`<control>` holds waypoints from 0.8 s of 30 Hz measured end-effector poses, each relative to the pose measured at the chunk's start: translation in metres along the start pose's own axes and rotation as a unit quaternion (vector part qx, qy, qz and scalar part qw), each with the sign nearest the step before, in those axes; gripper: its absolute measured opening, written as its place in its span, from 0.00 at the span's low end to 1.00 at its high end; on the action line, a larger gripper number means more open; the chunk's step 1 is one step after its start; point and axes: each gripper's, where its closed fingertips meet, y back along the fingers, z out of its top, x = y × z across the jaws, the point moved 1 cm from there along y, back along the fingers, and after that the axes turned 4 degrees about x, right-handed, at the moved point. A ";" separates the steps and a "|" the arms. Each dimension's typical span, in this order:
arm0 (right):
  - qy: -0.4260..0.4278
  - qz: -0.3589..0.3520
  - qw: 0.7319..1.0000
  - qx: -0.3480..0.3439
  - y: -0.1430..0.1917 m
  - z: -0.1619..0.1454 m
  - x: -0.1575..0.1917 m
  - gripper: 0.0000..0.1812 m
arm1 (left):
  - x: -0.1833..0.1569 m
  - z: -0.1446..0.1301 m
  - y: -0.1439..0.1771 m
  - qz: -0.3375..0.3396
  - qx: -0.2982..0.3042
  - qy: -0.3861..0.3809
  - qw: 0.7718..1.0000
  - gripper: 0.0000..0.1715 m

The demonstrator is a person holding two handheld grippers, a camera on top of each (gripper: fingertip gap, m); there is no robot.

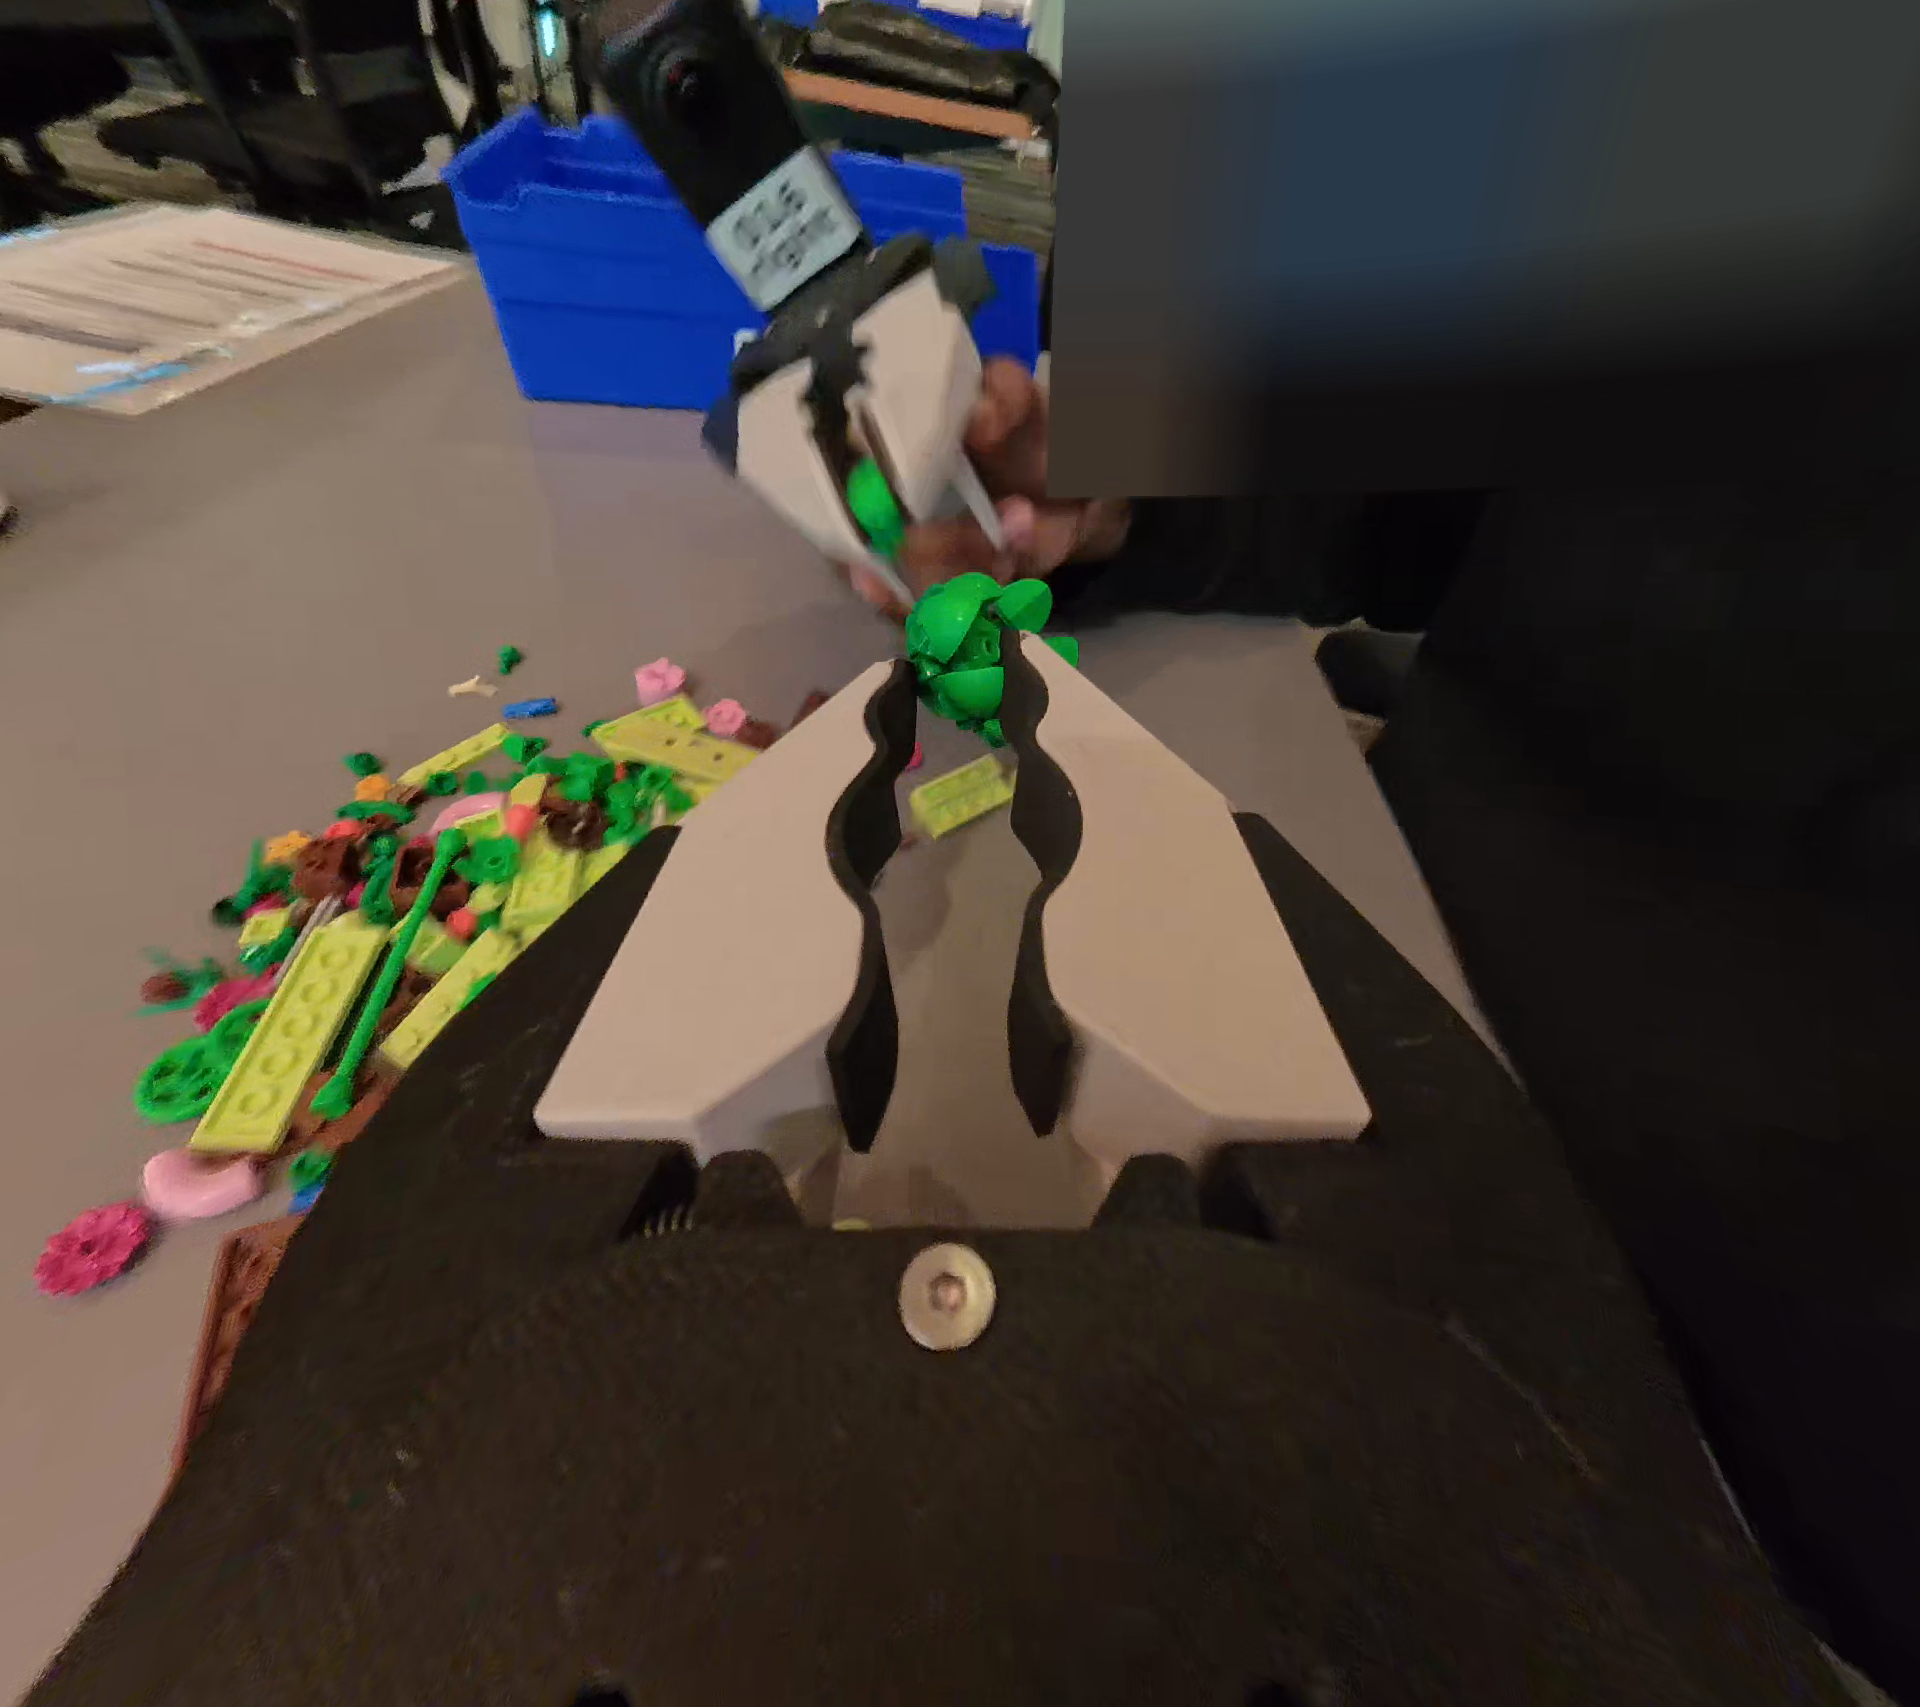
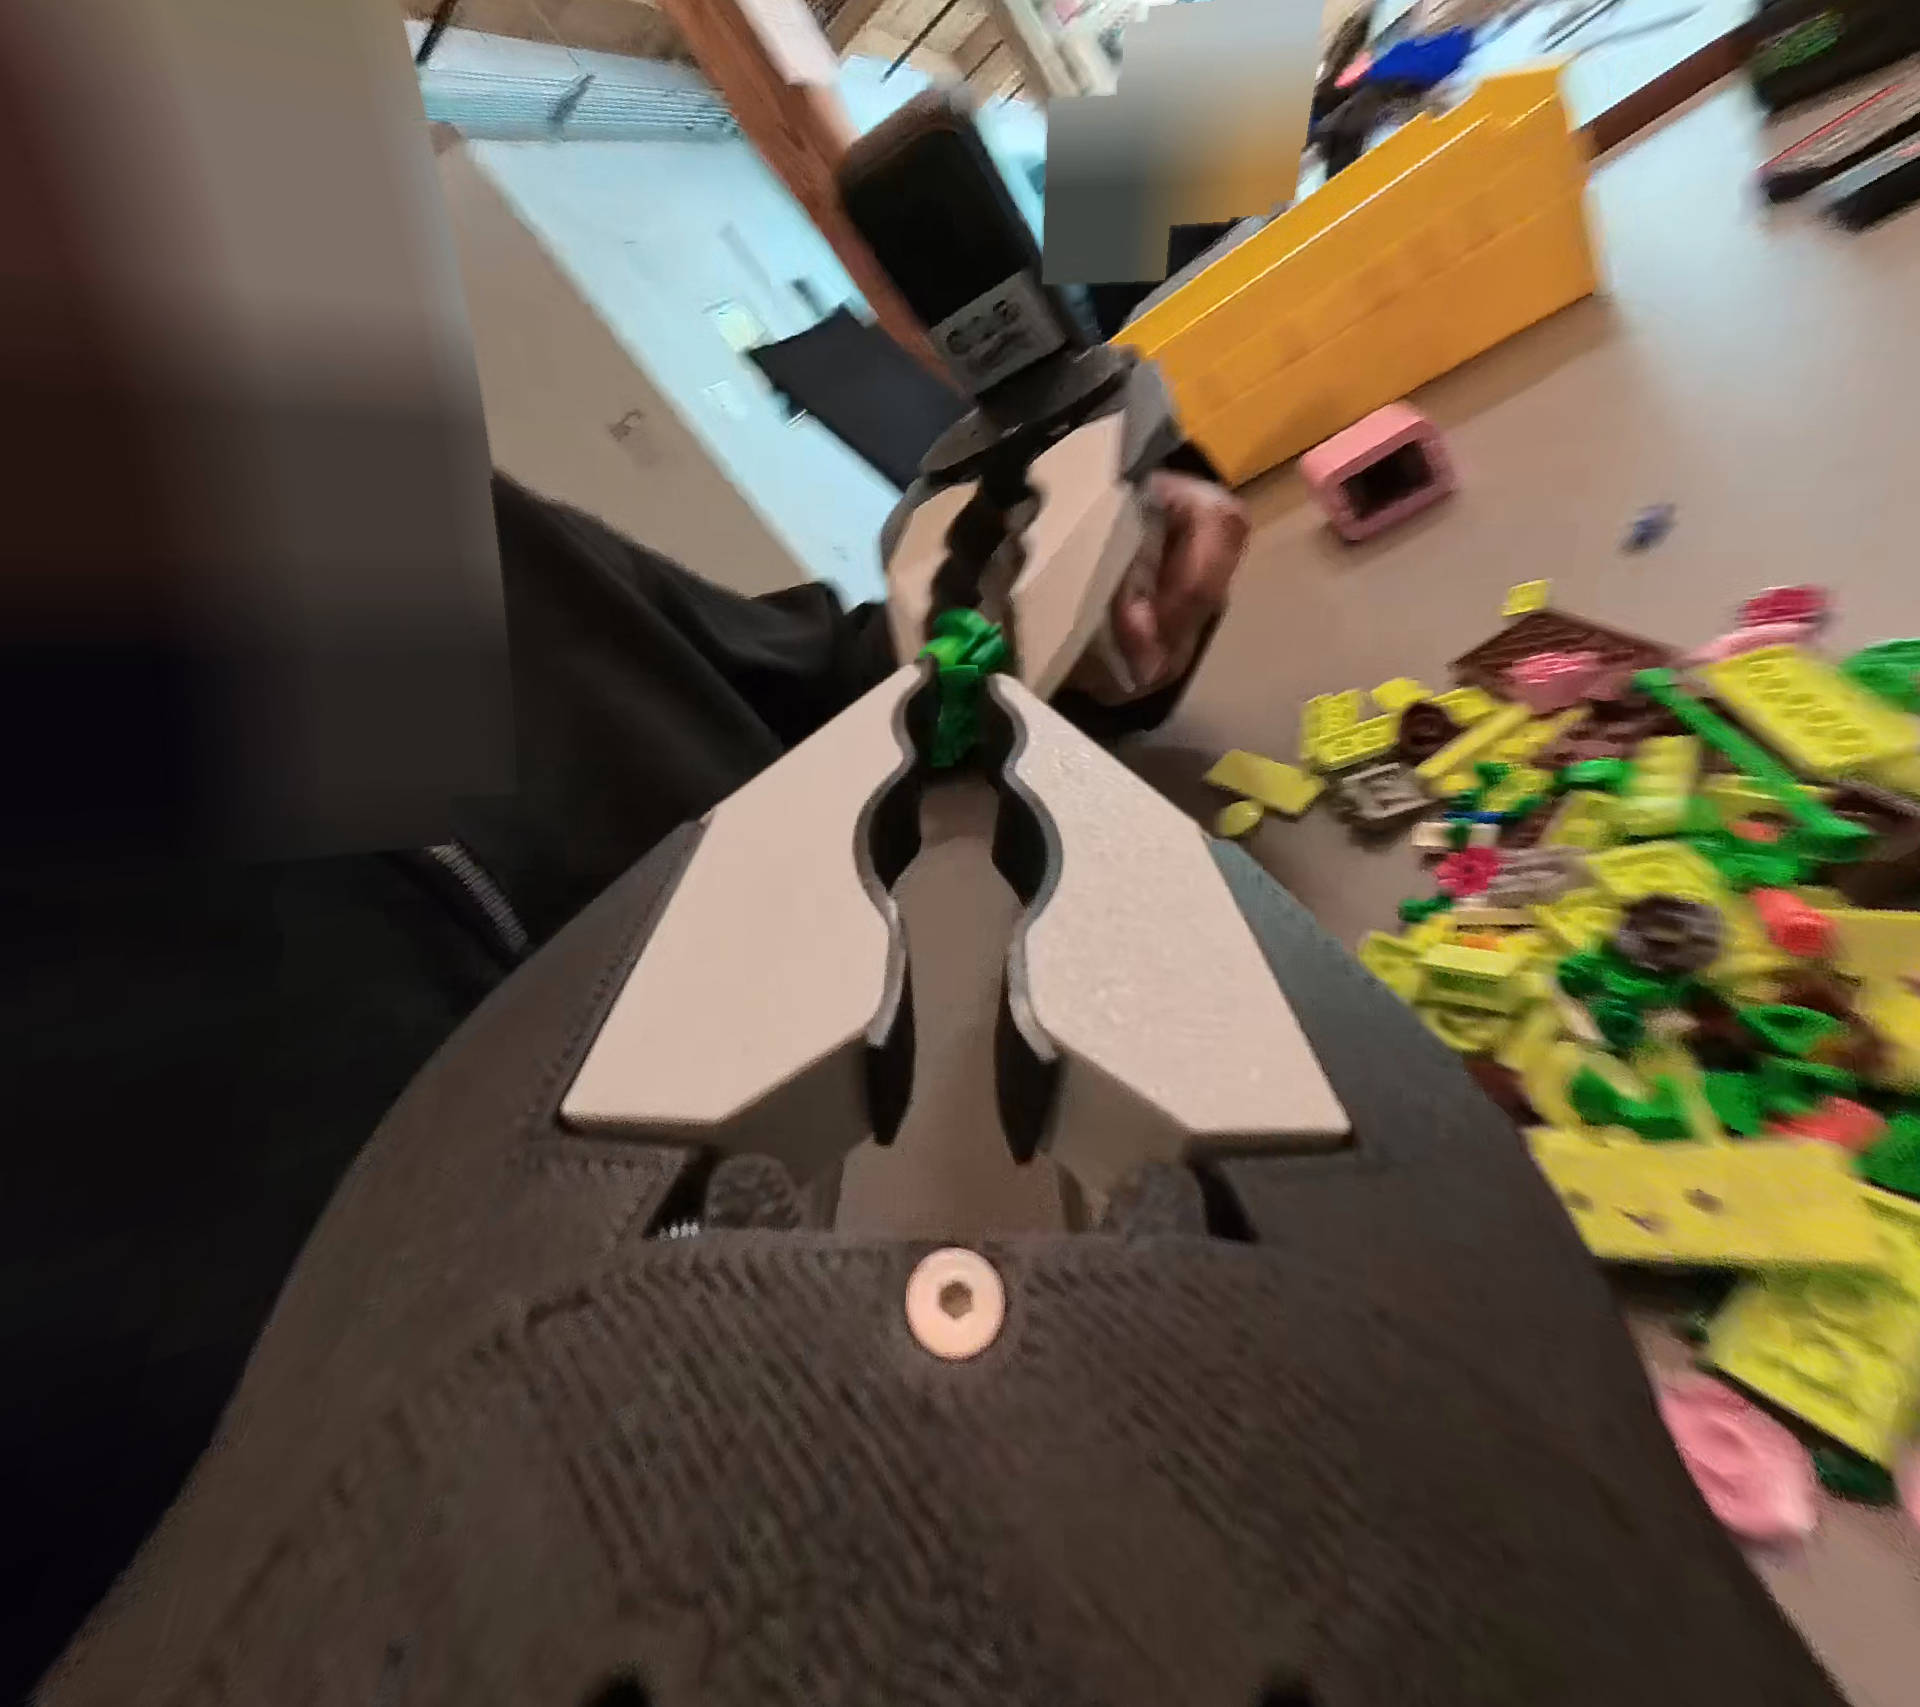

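Observation:
My left gripper [image 1: 961,665] is shut on a green cluster of rounded brick pieces [image 1: 966,644] and holds it at its fingertips above the grey table [image 1: 468,535]. My right gripper [image 2: 961,681] is shut on a small green piece [image 2: 951,722]. The two grippers face each other tip to tip, and the two green parts are close or touching; I cannot tell which. In the left wrist view the right gripper [image 1: 951,571] comes in from beyond with its green piece [image 1: 873,504] between its fingers. In the right wrist view the left gripper [image 2: 971,634] is just beyond my tips.
A pile of loose lime, green, brown and pink bricks [image 1: 416,878] lies on the table to the left and shows in the right wrist view [image 2: 1662,878]. A blue bin [image 1: 582,255], a yellow bin [image 2: 1403,275], a pink hollow block [image 2: 1377,468] and a printed sheet [image 1: 156,296] stand farther back. The tips of both grippers are at nearly the same place.

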 end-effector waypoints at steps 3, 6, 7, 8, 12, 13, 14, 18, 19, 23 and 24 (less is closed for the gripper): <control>0.020 -0.090 0.990 -0.108 0.054 0.040 -0.017 0.02 | 0.016 -0.008 0.005 0.032 0.023 0.018 0.999 0.09; 0.066 -0.161 0.981 -0.089 0.080 0.045 -0.030 0.02 | 0.004 -0.044 -0.007 -0.027 0.125 0.042 0.991 0.09; 0.072 -0.169 0.980 -0.079 0.078 0.042 -0.033 0.02 | -0.002 -0.057 -0.013 -0.037 0.158 0.031 0.986 0.09; 0.066 -0.161 0.982 -0.070 0.072 0.038 -0.033 0.03 | -0.005 -0.068 -0.018 -0.038 0.190 0.020 0.981 0.10; 0.016 -0.110 0.994 -0.012 0.037 0.011 -0.033 0.03 | -0.010 -0.088 -0.025 -0.014 0.259 -0.030 0.965 0.10; 0.012 -0.111 0.994 0.006 0.030 0.003 -0.035 0.03 | -0.009 -0.091 -0.026 -0.009 0.269 -0.033 0.962 0.10; 0.011 -0.114 0.993 0.024 0.024 -0.004 -0.037 0.03 | -0.006 -0.093 -0.027 0.002 0.277 -0.030 0.960 0.13; 0.011 -0.111 0.992 0.055 0.011 -0.018 -0.039 0.03 | 0.007 -0.082 -0.025 0.036 0.244 -0.013 0.969 0.23; 0.012 -0.107 0.993 0.051 0.010 -0.018 -0.038 0.03 | 0.013 -0.074 -0.024 0.054 0.219 -0.018 0.974 0.23; 0.034 -0.118 0.992 0.034 0.008 -0.013 -0.038 0.03 | 0.036 -0.039 -0.012 0.146 0.119 -0.055 0.981 0.13; 0.036 -0.121 0.991 0.033 0.007 -0.013 -0.038 0.03 | 0.037 -0.033 -0.010 0.161 0.107 -0.069 0.979 0.10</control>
